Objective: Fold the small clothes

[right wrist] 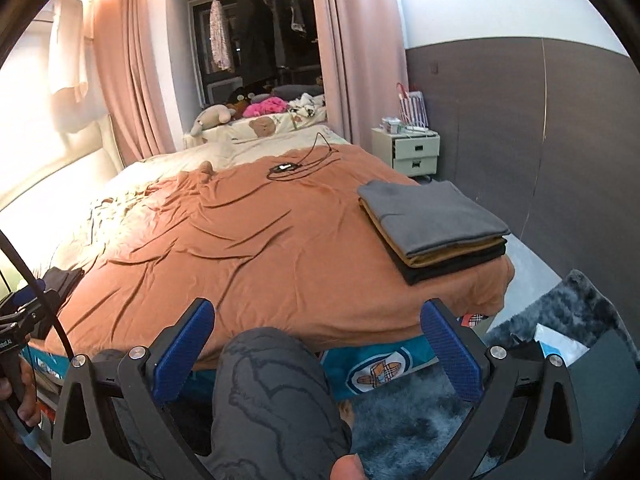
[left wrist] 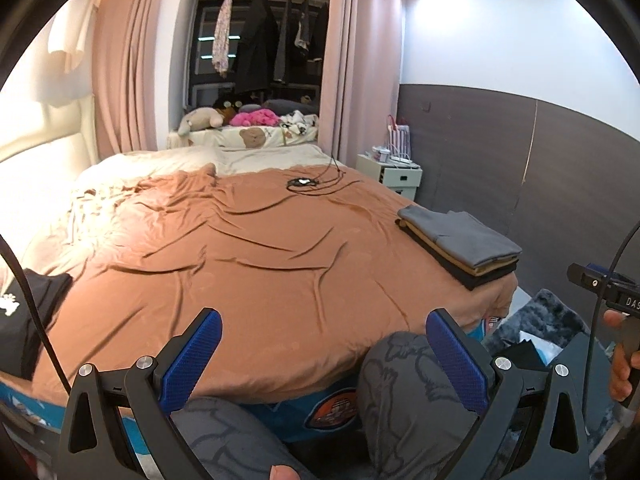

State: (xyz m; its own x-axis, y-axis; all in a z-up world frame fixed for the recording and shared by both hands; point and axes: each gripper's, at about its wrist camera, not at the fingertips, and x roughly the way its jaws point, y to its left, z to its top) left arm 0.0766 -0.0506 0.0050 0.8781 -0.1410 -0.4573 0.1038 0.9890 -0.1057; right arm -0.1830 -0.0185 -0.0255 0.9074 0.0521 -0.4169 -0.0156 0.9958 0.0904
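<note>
— What colour was the bedspread point(right wrist: 248, 248)?
— Rust orange, with a cream sheet point(right wrist: 168, 168) at eleven o'clock.
— And the folded stack point(right wrist: 436, 228) at two o'clock?
— Grey on top, tan beneath, black at the bottom.
— The finger pads point(left wrist: 456, 356)?
— Blue, on black frames. The trousers point(right wrist: 272, 392) were grey with darker outline drawings.

Three folded garments point(right wrist: 434, 220), two tools point(left wrist: 324, 344)

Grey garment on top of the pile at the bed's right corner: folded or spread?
Folded. The grey garment lies as a flat rectangle, edges squared, atop tan and black layers.
</note>
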